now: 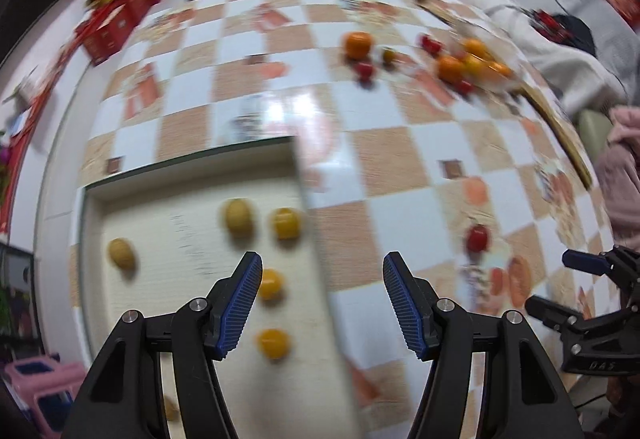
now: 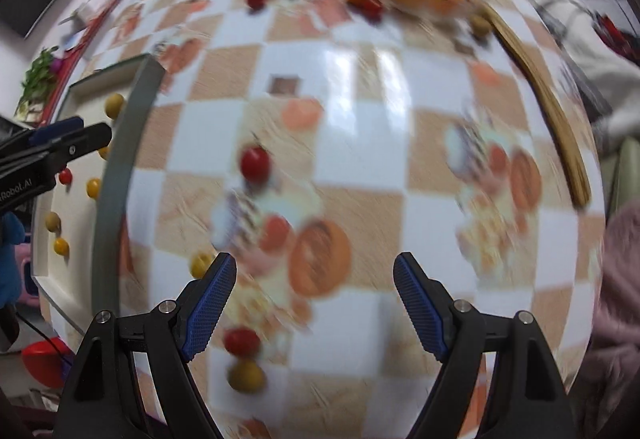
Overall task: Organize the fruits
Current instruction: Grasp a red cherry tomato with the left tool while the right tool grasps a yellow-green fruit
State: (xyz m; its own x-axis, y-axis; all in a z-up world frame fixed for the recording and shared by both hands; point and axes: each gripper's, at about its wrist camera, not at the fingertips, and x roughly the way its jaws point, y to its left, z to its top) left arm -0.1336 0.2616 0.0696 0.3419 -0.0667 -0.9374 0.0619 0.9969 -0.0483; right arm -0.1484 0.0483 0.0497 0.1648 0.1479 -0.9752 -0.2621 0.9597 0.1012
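glossy checked tablecloth (image 2: 360,87), matt pale tray (image 1: 168,239), ribbed blue pads (image 1: 240,303), fuzzy pink sleeve (image 2: 620,279)

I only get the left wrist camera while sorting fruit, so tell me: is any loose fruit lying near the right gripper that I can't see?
Observer: Yes, a small round red tomato lies on the checked tablecloth beside the right gripper's left finger.
Operator: Anything with it?
Observer: A round yellow-green fruit sits right next to it, apparently touching.
Operator: Is the tray all yellow fruit?
Observer: No, one small red fruit lies in the white grey-rimmed tray too.
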